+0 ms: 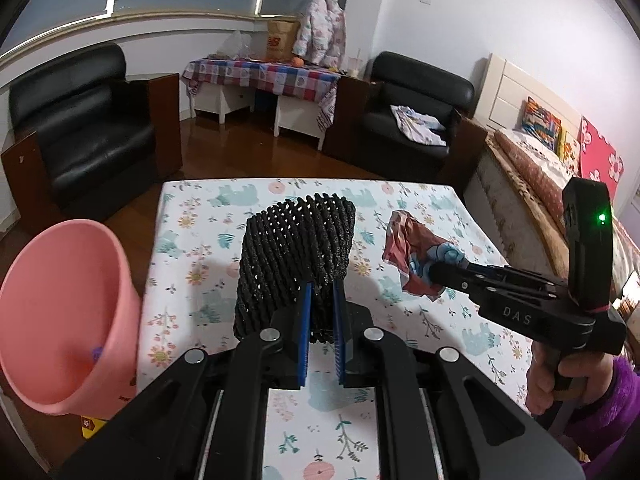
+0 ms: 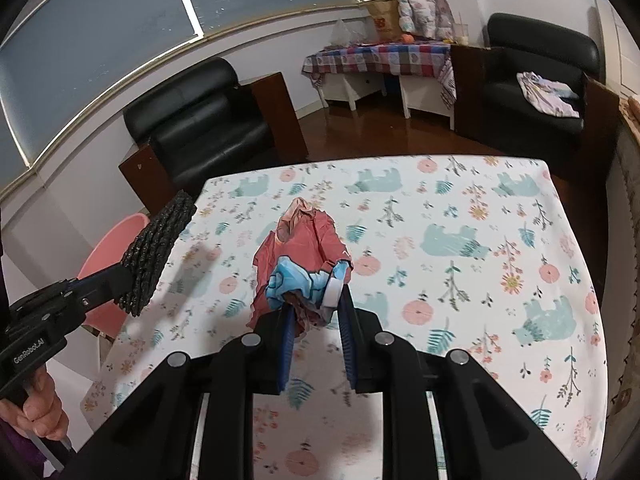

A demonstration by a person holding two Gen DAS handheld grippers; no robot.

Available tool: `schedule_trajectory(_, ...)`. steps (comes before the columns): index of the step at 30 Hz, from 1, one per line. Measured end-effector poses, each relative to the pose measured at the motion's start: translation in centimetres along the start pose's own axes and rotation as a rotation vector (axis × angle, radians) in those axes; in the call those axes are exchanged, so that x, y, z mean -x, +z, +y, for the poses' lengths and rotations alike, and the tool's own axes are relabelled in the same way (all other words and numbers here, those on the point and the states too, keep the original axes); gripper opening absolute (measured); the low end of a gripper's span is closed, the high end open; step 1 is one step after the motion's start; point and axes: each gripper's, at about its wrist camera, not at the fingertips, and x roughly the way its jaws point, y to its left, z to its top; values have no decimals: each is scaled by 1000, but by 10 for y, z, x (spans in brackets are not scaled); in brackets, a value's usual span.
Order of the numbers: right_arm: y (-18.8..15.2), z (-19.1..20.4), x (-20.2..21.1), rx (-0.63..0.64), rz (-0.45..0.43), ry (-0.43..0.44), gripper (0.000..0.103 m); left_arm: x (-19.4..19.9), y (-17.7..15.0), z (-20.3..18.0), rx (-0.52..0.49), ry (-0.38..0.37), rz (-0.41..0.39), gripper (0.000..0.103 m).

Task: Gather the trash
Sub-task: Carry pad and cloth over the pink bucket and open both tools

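Progress: both pieces of trash lifted off the table (image 2: 460, 240), neither dropped in the pink bin (image 1: 68, 320) yet; judged roughly halfway.
Done: black foam net (image 1: 296, 256) and crumpled red wrapper (image 2: 300, 264) picked up, one per gripper.
Left: carrying each over the bin beside the table's left edge and letting go; something small and purple lying in the bin, too blurred to name.
Left gripper (image 1: 322, 304): clenched on the lower edge of the foam net, blue pads nearly together with only the net's thickness between.
Foam net: held above the tablecloth, close to the bin side.
Right gripper (image 2: 316, 312): clamped on the wrapper's bottom, gap slightly wider, packed with crumpled foil.
Red wrapper: hanging above the middle of the table, well apart from the bin.
Tabletop: no other trash visible on the flowered cloth.
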Motion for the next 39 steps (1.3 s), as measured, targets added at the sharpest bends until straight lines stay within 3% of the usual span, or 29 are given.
schedule_trajectory(10, 15, 52, -3, 81, -19, 59, 20, 29, -3, 28, 49, 47, -57, 10)
schedule_trajectory(26, 44, 183, -36, 286, -19, 237, 20, 88, -8, 118, 233, 275, -158, 10)
schedule_trajectory(39, 37, 257, -96, 378, 95, 294, 20, 85, -28, 182, 351, 435, -109, 10)
